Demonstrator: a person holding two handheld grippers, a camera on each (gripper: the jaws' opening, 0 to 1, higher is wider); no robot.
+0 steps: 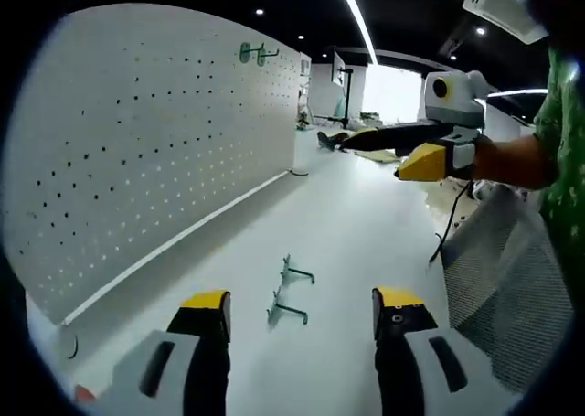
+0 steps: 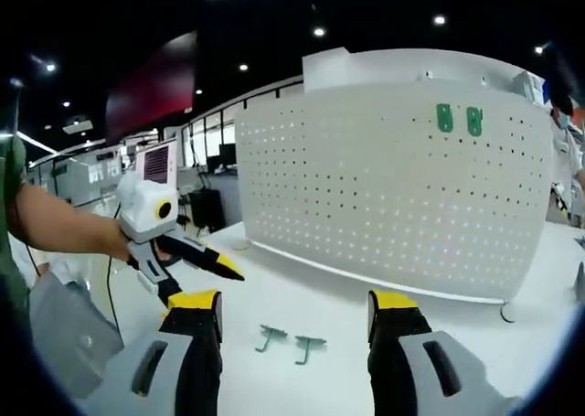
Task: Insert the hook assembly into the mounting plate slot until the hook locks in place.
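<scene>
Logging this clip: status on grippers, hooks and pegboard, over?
Both grippers open, empty. Two green hooks loose on the white table; two more hung on the pegboard. Nothing in the way.

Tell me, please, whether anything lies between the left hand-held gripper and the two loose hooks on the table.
Nothing visible does. The left hand-held gripper is open, and only bare table separates its jaws from the two hooks lying ahead. The right hand-held gripper hangs well above, off to the side.
</scene>
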